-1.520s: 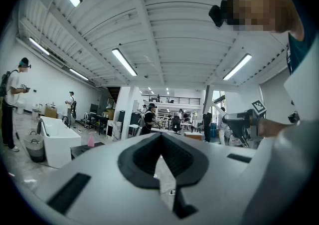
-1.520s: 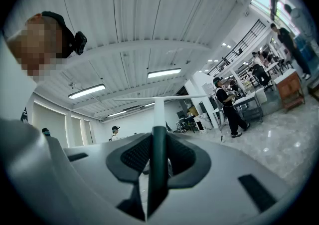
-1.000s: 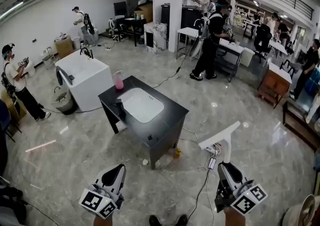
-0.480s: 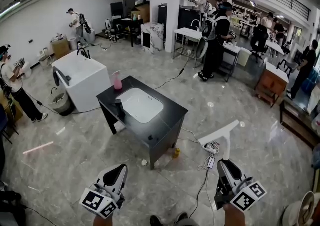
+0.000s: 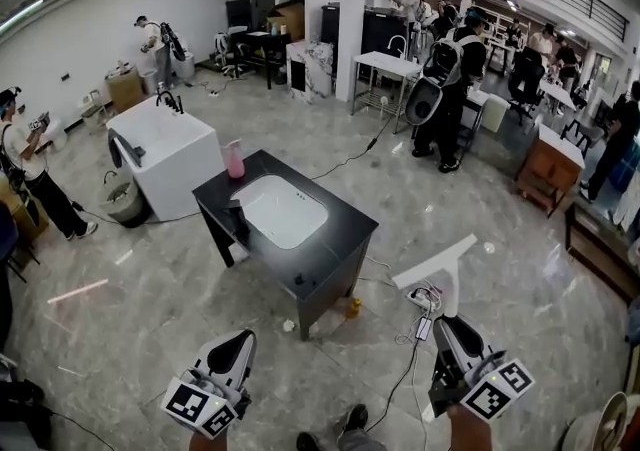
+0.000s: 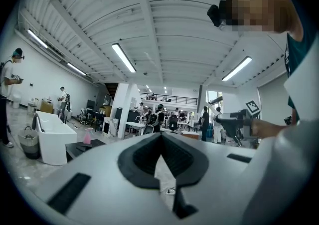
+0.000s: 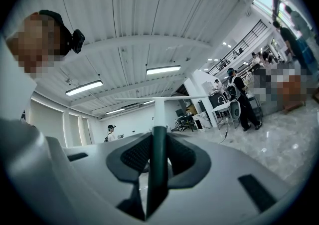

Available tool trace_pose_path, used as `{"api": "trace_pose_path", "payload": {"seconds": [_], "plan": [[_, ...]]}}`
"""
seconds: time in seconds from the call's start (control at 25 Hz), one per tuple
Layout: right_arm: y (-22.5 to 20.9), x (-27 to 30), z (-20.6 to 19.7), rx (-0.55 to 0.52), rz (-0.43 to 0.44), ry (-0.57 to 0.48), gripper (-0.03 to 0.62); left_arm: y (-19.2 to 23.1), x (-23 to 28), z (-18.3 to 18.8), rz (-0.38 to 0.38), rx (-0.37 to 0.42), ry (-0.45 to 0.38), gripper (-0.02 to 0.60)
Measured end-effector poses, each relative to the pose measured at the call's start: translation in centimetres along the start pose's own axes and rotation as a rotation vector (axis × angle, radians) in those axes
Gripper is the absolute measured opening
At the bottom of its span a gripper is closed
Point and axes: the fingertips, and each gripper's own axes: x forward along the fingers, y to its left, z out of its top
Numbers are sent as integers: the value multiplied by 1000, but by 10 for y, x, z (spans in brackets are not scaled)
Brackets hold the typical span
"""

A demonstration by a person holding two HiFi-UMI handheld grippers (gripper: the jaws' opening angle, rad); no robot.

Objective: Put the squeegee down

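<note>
Nearest us, our left gripper [image 5: 238,341] hangs low over the grey floor [image 5: 150,319], its jaws closed together with nothing between them. Our right gripper [image 5: 447,327] is clamped on the dark handle of the squeegee [image 5: 438,266]. The squeegee stands upright out of the jaws, its white blade crosswise at the top, held in the air above the floor. A black cable [image 5: 403,374] runs over the floor between our two grippers. Further on stands a black counter [image 5: 345,239] with a white basin [image 5: 283,209] sunk in its top and a pink bottle [image 5: 236,161] on its far corner. Beyond that we see a white tub [image 5: 170,144], and people [image 5: 445,89] at tables further back.
</note>
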Motion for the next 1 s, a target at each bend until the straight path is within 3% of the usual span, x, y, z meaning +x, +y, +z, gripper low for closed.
{"api": "trace_pose_path", "payload": {"seconds": [1.0], "plan": [[-90, 78, 31, 41, 157, 62, 94, -4, 83, 7, 164, 18, -1, 5]]}}
